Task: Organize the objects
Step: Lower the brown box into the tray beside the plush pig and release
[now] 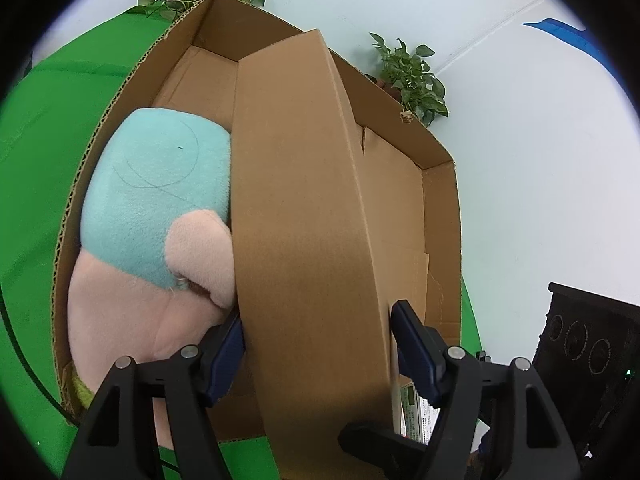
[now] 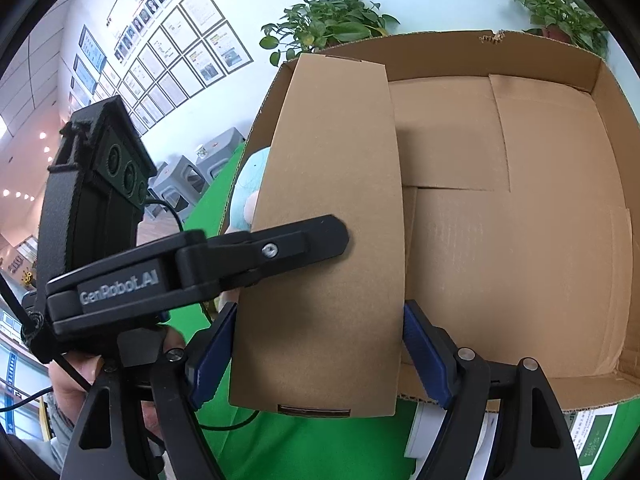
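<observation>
A flat brown carton is held over the big open cardboard box. My left gripper is shut on the carton's near end, one blue pad on each side. My right gripper is shut on the same carton from its other side, above the box. The left gripper's black finger lies across the carton in the right wrist view. A teal and pink plush toy lies in the box's left part, partly hidden behind the carton.
The box stands on a green cloth. Potted plants stand behind it by the white wall. White printed packages lie on the cloth near the box's front edge. Grey stools stand farther off.
</observation>
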Demonstrator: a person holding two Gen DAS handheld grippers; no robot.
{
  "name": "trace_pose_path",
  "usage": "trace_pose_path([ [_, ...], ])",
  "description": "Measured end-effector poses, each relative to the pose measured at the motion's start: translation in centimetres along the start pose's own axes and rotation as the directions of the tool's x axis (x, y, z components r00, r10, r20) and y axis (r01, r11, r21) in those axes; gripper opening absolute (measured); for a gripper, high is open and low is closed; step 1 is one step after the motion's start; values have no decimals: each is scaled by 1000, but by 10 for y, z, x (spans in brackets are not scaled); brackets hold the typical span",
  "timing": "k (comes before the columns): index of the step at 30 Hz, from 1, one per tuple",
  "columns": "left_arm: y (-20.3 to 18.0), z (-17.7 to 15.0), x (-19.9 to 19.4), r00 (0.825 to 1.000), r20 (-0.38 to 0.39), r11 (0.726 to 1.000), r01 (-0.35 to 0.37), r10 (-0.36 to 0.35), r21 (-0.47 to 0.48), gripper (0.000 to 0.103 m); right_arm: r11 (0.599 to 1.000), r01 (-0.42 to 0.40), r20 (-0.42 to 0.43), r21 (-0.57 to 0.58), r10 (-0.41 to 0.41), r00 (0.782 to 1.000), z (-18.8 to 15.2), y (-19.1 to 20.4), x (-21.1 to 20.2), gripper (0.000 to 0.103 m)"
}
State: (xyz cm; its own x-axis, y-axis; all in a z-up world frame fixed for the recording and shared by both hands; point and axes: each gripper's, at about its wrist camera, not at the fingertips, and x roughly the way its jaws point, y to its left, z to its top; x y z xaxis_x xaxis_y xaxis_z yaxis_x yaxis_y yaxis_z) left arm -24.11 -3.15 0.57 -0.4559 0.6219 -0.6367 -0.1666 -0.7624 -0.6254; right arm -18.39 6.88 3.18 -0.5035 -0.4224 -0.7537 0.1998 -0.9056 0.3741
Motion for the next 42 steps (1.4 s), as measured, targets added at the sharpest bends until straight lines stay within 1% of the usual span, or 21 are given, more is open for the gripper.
trace_pose_path([
  [2, -1, 1, -5, 1000, 4, 1000, -6, 6, 8, 69, 1000, 11, 7, 0, -11, 1000, 2, -1, 0, 77],
  [4, -2, 1, -13, 1000, 16, 1000, -17, 17, 5, 68, 998, 54, 21, -12, -54, 998, 4, -1, 0, 77],
  [6, -1, 0, -19, 999, 26, 1000, -22, 22, 5, 68, 997, 77, 24, 6, -77, 997, 9, -8, 3, 77],
  [8, 0, -2, -26, 999, 35, 999, -41, 40, 12, 68, 994, 112, 30, 15, -113, 993, 12, -11, 6, 77],
  [10, 2, -4, -30, 997, 42, 998, -62, 62, 17, 68, 992, 125, 31, 25, -126, 992, 12, -17, 8, 77],
  [14, 5, -10, -40, 995, 48, 996, -86, 85, 17, 68, 985, 169, 33, 37, -170, 985, -5, -25, 13, 77],
  [15, 6, -11, -43, 994, 50, 995, -93, 92, 19, 68, 981, 189, 33, 34, -190, 981, 3, -21, 25, 77],
  [17, 7, -14, -48, 993, 56, 994, -109, 107, 26, 68, 974, 225, 27, 35, -226, 974, -1, -23, 32, 77],
  [22, 13, -22, -56, 989, 61, 990, -138, 137, 22, 68, 973, 227, -24, 33, -226, 974, -13, -19, 53, 77],
  [27, 21, -34, -70, 979, 90, 982, -186, 184, 15, 68, 964, 267, -23, -12, -267, 963, -20, -7, 66, 77],
  [28, 23, -37, -74, 975, 102, 979, -202, 199, 13, 68, 960, 278, -21, -20, -278, 960, -23, -4, 67, 77],
  [30, 24, -42, -82, 960, 133, 968, -249, 245, 16, 68, 952, 305, -20, -39, -306, 952, -26, 2, 70, 78],
  [32, 21, -46, -92, 940, 174, 953, -303, 294, 30, 68, 946, 322, -15, -44, -323, 946, -31, 7, 69, 78],
  [34, 18, -50, -101, 925, 203, 942, -333, 320, 33, 68, 942, 331, -13, -49, -332, 943, -35, 11, 69, 80],
  [35, 15, -53, -106, 914, 223, 934, -355, 339, 37, 68, 942, 333, -11, -48, -334, 943, -37, 14, 70, 80],
  [36, 13, -55, -111, 907, 237, 929, -368, 349, 40, 68, 944, 326, -6, -42, -327, 945, -41, 16, 68, 81],
  [38, 5, -59, -119, 902, 270, 931, -362, 337, 50, 69, 950, 309, 1, -39, -309, 951, -46, 21, 68, 82],
  [40, -2, -63, -127, 892, 296, 927, -372, 341, 52, 70, 956, 289, 23, -45, -288, 957, -45, 21, 57, 84],
  [41, -9, -65, -130, 886, 309, 922, -381, 346, 61, 70, 959, 279, 39, -45, -277, 960, -49, 23, 52, 86],
  [42, -15, -68, -131, 880, 321, 918, -389, 349, 70, 70, 962, 269, 57, -43, -267, 962, -52, 24, 45, 90],
])
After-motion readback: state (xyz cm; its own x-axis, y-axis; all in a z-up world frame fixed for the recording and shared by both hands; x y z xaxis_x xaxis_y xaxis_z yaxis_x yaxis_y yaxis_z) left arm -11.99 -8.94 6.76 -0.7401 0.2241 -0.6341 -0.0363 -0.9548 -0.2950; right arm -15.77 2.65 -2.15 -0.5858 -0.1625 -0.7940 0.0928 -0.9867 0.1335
